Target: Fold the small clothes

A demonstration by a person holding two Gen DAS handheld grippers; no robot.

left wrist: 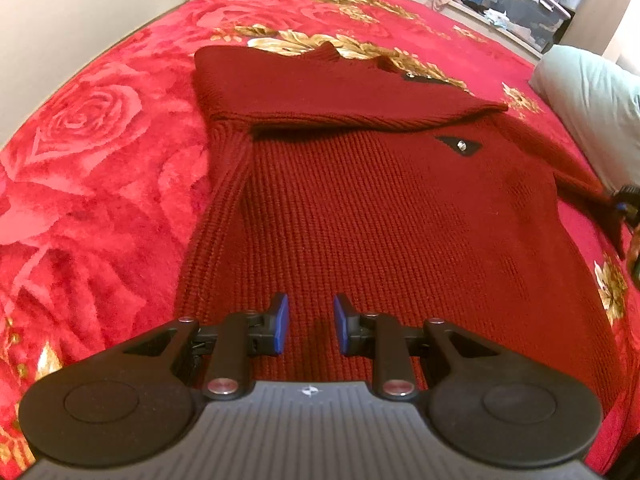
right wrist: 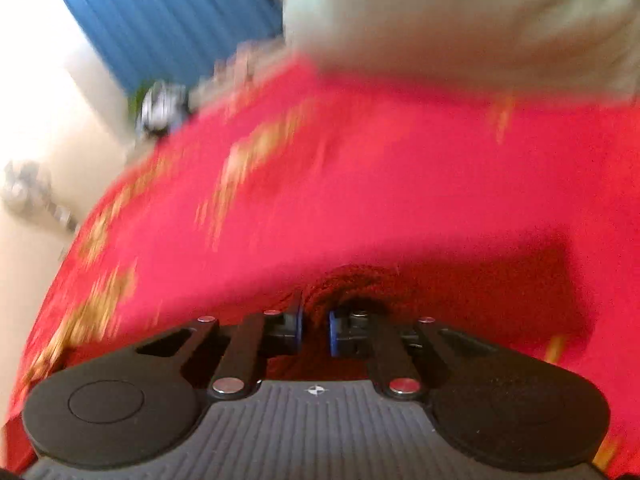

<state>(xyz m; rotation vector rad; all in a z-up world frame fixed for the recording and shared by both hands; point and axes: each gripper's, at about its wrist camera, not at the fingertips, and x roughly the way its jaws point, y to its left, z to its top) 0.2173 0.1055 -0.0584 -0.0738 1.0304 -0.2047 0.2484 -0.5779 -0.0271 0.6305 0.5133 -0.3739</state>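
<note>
On the bed: a dark red knitted sweater [left wrist: 380, 208] lies spread over a red blanket [left wrist: 100, 152] patterned with roses and gold leaves.
Sweater position: it sits toward the middle of the bed, its body running away from the left wrist camera, its top end toward the far edge.
Sweater fold: one sleeve [left wrist: 320, 84] is laid across the top of the body, reaching from the left side toward the right.
Sweater details: two small black patches with shiny studs show near the upper right of the knit.
Left hand-held gripper [left wrist: 310, 328]: its blue pads stand apart with a clear gap between them and nothing in it; it hovers over the near end of the sweater.
Right hand-held gripper [right wrist: 314, 330]: its pads are drawn close on a bunch of dark red knit [right wrist: 344, 284], which rises in a ridge between and just beyond them.
Right view: heavily blurred; the red blanket [right wrist: 360, 168] fills most of it.
Pillow [left wrist: 592, 108]: pale green, at the right edge of the bed, just beside the sweater's right side; it shows as a pale blur [right wrist: 460, 20] at the top of the right view.
Beyond the far edge: a blue curtain [right wrist: 168, 20], a dark storage bin [left wrist: 524, 4] and loose clothes.
</note>
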